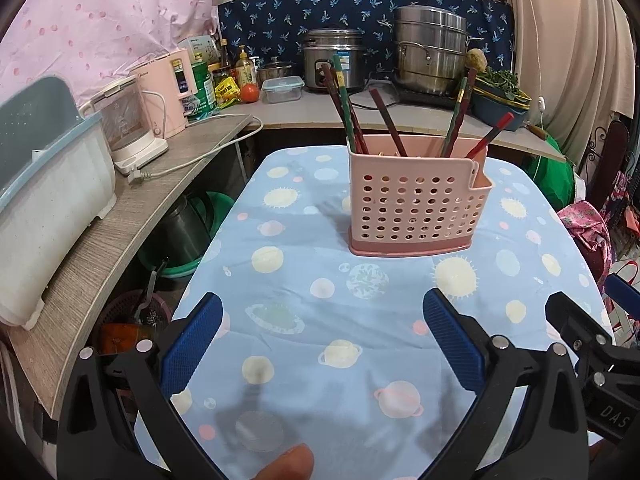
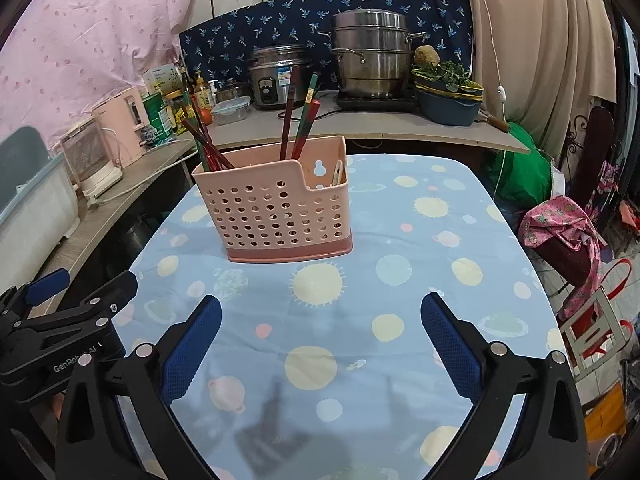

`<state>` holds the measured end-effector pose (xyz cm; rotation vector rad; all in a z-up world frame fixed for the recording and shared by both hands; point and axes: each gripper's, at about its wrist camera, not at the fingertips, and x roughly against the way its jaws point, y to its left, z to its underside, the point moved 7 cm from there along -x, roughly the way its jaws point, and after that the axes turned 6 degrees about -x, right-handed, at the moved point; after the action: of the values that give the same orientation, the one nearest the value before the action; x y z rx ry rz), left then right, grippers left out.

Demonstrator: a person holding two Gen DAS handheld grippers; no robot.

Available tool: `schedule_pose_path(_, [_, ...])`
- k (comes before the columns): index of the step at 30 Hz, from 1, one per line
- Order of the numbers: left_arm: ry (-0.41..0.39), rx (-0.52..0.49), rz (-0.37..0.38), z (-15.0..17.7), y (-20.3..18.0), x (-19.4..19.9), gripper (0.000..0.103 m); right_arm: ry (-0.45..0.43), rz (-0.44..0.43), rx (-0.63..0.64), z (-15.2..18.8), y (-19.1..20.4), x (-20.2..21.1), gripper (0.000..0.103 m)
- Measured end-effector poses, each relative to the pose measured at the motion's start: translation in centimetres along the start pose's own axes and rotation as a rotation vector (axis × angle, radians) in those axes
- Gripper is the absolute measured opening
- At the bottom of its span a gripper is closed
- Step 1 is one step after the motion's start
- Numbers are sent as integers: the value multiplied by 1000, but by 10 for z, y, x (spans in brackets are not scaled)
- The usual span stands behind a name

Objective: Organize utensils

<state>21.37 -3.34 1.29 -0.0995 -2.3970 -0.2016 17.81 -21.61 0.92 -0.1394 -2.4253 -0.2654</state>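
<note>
Both my grippers hang over the near end of the table (image 1: 304, 320), nothing in either. Left gripper (image 1: 322, 328) has its jaws spread wide, blue pads (image 1: 192, 344) well apart, only tablecloth between them. Right gripper (image 2: 320, 330) is the same, jaws wide and empty; the left one shows at the left edge of the right view. The pink caddy (image 1: 416, 204) stands upright on the planet-print cloth, ahead of both grippers and well apart from them, toward the far half of the table. Chopsticks (image 1: 348, 108) stick up out of it, some leaning left, some right, red and green ones mixed. In the right view something pale (image 2: 338, 172) sits in the caddy's lower side pocket; can't tell what it is. Behind the table runs a counter (image 1: 320, 114) with a rice cooker (image 1: 334, 60), a steamer pot (image 1: 432, 52) and a tomato (image 1: 250, 93). A kettle (image 1: 128, 124) is on the left shelf.
</note>
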Motion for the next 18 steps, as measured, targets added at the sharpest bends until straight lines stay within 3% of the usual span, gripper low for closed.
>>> schedule_pose_path(18, [6,-7,-14,9,1,-4,96,5,31,35,9,8,-5,96])
